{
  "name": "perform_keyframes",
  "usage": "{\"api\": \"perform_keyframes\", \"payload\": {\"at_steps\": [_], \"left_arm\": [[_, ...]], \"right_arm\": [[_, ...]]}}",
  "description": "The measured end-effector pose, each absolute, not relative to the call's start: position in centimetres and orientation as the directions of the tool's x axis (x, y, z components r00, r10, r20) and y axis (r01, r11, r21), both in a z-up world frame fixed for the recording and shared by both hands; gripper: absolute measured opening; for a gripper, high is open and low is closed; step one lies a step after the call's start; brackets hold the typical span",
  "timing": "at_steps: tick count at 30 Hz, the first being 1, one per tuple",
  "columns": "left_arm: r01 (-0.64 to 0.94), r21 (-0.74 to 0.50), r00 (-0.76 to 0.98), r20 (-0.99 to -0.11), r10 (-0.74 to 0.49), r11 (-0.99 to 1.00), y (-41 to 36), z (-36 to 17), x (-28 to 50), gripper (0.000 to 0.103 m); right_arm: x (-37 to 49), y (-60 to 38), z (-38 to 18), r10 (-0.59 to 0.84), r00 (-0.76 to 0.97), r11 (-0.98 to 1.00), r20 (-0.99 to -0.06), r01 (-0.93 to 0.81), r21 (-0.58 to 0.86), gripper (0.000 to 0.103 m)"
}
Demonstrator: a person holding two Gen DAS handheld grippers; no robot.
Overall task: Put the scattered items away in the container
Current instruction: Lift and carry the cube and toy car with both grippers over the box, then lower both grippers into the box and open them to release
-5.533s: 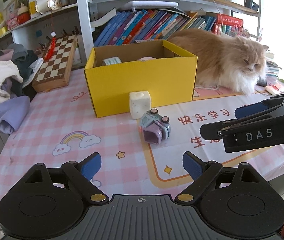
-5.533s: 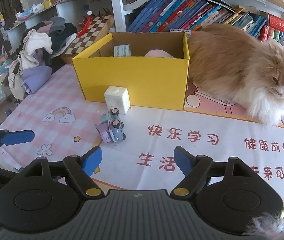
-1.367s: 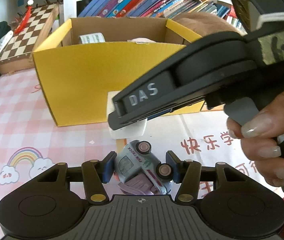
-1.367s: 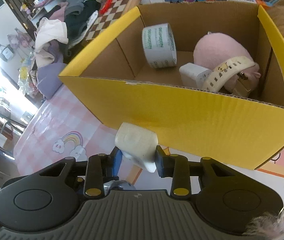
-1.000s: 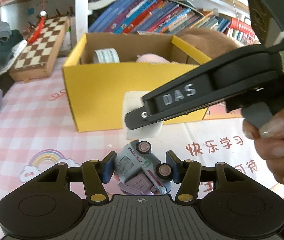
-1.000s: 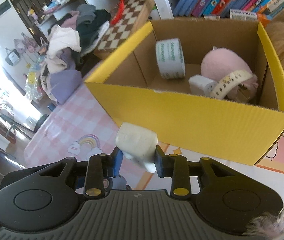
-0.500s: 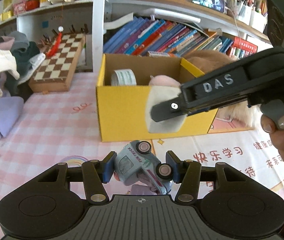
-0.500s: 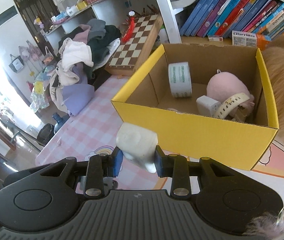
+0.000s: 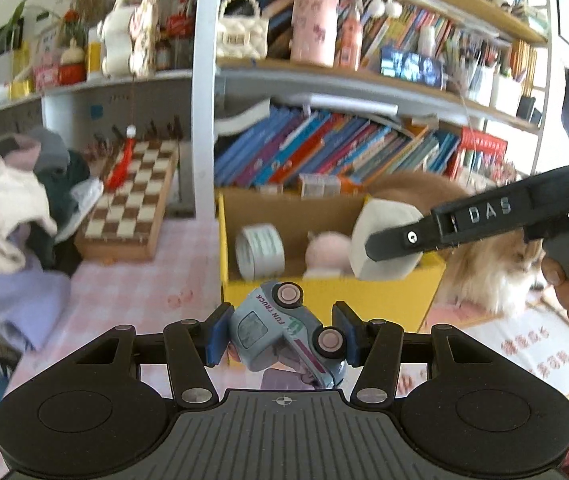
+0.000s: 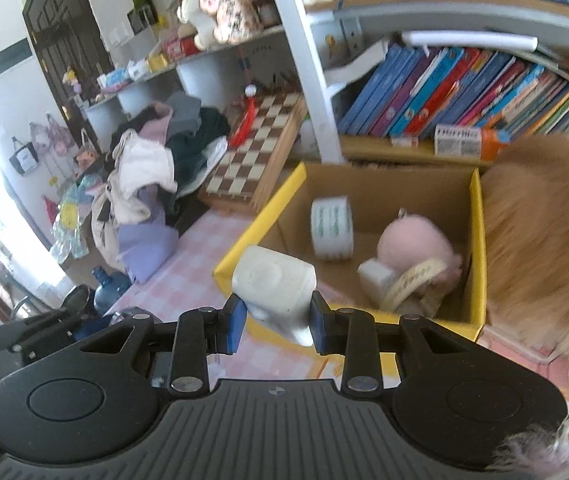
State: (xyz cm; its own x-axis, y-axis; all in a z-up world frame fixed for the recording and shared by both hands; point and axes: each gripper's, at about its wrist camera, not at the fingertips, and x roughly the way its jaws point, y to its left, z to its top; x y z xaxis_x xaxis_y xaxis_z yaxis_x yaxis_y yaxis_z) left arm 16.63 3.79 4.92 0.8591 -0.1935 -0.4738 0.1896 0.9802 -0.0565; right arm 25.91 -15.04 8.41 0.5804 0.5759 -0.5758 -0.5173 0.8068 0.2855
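Note:
My left gripper [image 9: 282, 334] is shut on a light blue toy car [image 9: 284, 328] and holds it in the air in front of the yellow cardboard box [image 9: 348, 292]. My right gripper [image 10: 276, 322] is shut on a white cube-shaped block [image 10: 274, 284] and holds it above the box's near left corner [image 10: 244, 250]. The block also shows in the left wrist view [image 9: 384, 240], over the box's right part. Inside the box lie a tape roll [image 10: 332, 228], a pink plush [image 10: 416, 248] and a small white item with a strap [image 10: 388, 278].
A fluffy orange cat [image 10: 540, 240] lies right against the box's right side. A chessboard [image 9: 132, 200] and a pile of clothes [image 9: 12, 216] are to the left. Bookshelves [image 9: 324, 152] stand behind the box. The table has a pink checked cover [image 9: 124, 300].
Both grippers have risen with their objects. The white block has moved from in front of the box wall to above the box's rim.

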Motion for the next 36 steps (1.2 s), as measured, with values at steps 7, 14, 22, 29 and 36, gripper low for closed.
{"api": "perform_keyframes", "payload": {"at_steps": [7, 14, 22, 29, 36], "left_arm": [[0.205, -0.034, 0.891, -0.408, -0.201, 0.978, 3.4, 7.9, 19.3, 0.053], [0.221, 0.019, 0.904, -0.379, -0.197, 0.975, 2.2, 9.3, 22.8, 0.053], [0.22, 0.029, 0.87, -0.458, -0.183, 0.975, 0.6, 7.6, 28.0, 0.053], [0.228, 0.073, 0.823, -0.547, -0.152, 0.971, -1.1, 4.7, 32.2, 0.053], [0.229, 0.097, 0.771, -0.625, -0.12, 0.969, -2.1, 2.4, 35.6, 0.053]], "right_arm": [[27.7, -16.8, 10.4, 0.548, 0.641, 0.828, -0.538, -0.505, 0.242, 0.031], [30.7, -17.9, 10.8, 0.505, 0.672, 0.85, -0.542, -0.495, 0.18, 0.031], [34.7, -17.5, 9.4, 0.485, 0.648, 0.849, -0.587, -0.511, 0.137, 0.031], [40.1, -15.4, 7.6, 0.476, 0.6, 0.841, -0.643, -0.524, 0.134, 0.031], [44.6, -11.9, 4.9, 0.462, 0.524, 0.824, -0.716, -0.552, 0.128, 0.031]]}}
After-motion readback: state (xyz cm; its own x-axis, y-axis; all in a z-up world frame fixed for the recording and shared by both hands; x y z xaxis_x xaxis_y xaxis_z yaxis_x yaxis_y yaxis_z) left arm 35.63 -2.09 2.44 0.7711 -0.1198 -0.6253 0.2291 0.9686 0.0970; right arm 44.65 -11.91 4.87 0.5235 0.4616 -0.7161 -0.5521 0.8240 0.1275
